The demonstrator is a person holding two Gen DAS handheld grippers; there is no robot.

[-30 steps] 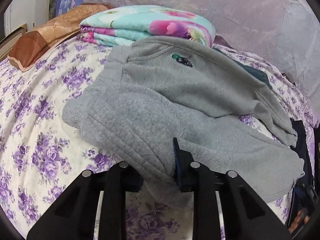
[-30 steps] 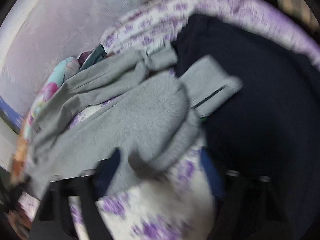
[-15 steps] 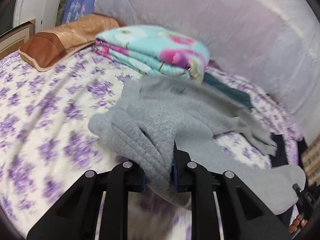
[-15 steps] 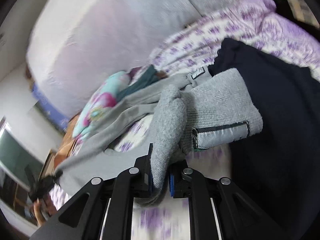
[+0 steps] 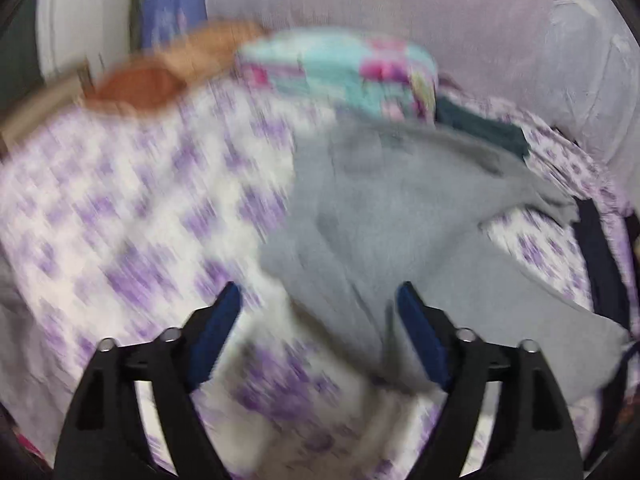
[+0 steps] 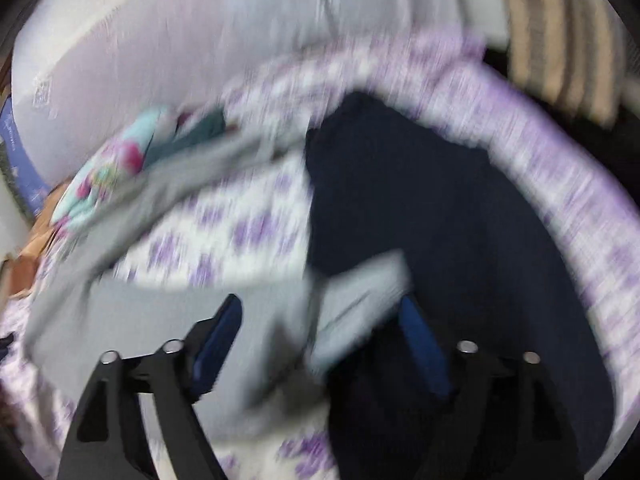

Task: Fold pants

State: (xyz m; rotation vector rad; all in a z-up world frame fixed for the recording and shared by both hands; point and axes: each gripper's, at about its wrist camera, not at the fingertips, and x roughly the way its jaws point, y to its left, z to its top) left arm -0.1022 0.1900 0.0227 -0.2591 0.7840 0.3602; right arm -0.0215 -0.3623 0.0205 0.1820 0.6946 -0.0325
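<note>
Here both tongs are opening wide, with grey cloth between the pads but not pinched. In the left gripper (image 5: 318,300) the pants (image 5: 400,216) start between the jaws and run out toward one o'clock, waist end far off by the folded quilt (image 5: 344,72), on the flowered sheet (image 5: 120,208). In the right gripper (image 6: 320,308) a cuffed leg end lies loose between the jaws, and the leg trails off toward ten o'clock. Judging by this, the long axis runs between the two hands, each near one end. Heavy blur hides seams and edges. A dark garment (image 6: 440,208) fills the right view from one to five o'clock.
</note>
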